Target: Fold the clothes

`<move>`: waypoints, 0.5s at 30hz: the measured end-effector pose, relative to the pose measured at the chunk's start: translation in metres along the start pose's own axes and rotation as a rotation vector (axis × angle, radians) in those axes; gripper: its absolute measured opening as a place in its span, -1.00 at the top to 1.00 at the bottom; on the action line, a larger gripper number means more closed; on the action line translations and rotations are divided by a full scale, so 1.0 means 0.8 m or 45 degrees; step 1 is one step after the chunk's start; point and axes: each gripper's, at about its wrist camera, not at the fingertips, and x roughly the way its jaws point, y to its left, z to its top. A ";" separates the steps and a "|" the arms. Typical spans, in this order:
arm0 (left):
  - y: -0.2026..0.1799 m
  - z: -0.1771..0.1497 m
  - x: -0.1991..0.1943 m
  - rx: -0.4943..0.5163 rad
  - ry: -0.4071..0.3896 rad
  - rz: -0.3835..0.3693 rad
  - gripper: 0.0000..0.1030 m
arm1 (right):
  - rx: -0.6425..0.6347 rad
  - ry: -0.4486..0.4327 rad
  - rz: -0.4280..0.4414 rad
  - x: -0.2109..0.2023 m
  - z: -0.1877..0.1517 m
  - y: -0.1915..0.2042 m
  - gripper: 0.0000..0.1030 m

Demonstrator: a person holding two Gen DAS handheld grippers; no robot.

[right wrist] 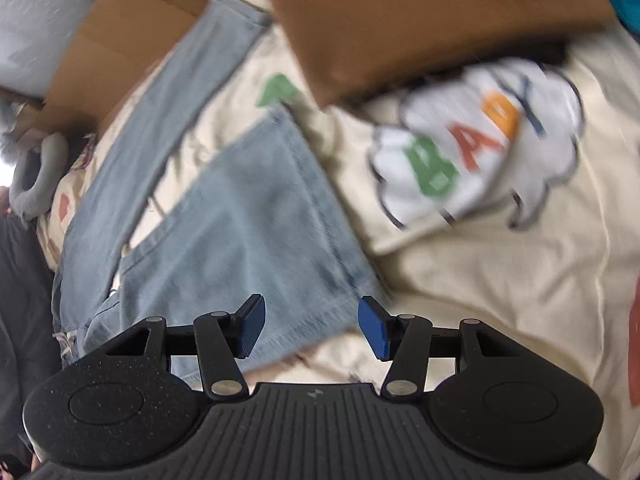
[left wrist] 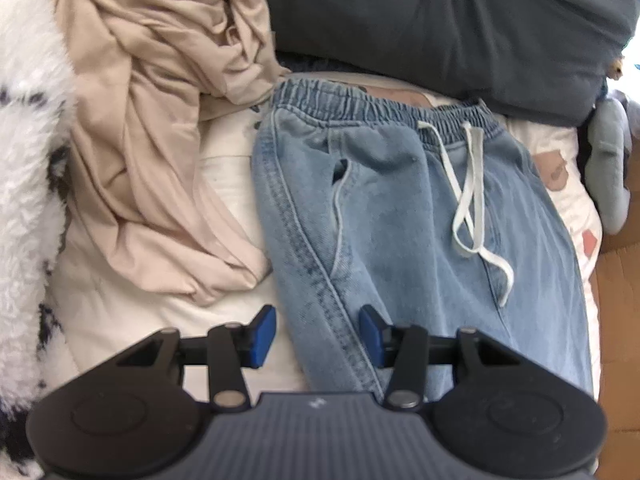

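Note:
Light blue jeans (left wrist: 400,208) with an elastic waistband and a white drawstring (left wrist: 472,184) lie flat on the cream bedsheet (left wrist: 132,320). My left gripper (left wrist: 318,336) hovers over the jeans' left side seam, open, blue pads on either side of the seam and not pressing it. In the right wrist view the two jeans legs (right wrist: 248,232) spread apart across the sheet. My right gripper (right wrist: 312,328) stands open over the hem of the nearer leg, with the denim edge between its pads but not pinched. That view is motion-blurred.
A crumpled beige garment (left wrist: 160,120) lies left of the jeans, a fluffy white and black fabric (left wrist: 24,200) beyond it. A dark grey pillow (left wrist: 460,20) lies behind the waistband. Brown cardboard (right wrist: 400,20) overhangs the bed near a printed cloud patch (right wrist: 476,144). A grey plush (left wrist: 608,160) sits at the right edge.

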 end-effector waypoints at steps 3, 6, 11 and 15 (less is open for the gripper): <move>-0.003 -0.001 0.007 -0.004 0.005 0.006 0.07 | 0.053 0.012 0.032 0.012 -0.008 -0.021 -0.29; -0.001 -0.003 0.017 -0.042 0.020 0.002 0.10 | 0.122 0.006 0.039 0.026 -0.014 -0.038 -0.29; 0.001 -0.004 0.030 -0.063 0.030 0.010 0.27 | 0.184 -0.023 0.110 0.043 -0.017 -0.050 -0.29; 0.001 -0.004 0.030 -0.057 0.037 0.026 0.34 | 0.251 -0.061 0.199 0.040 -0.014 -0.056 -0.22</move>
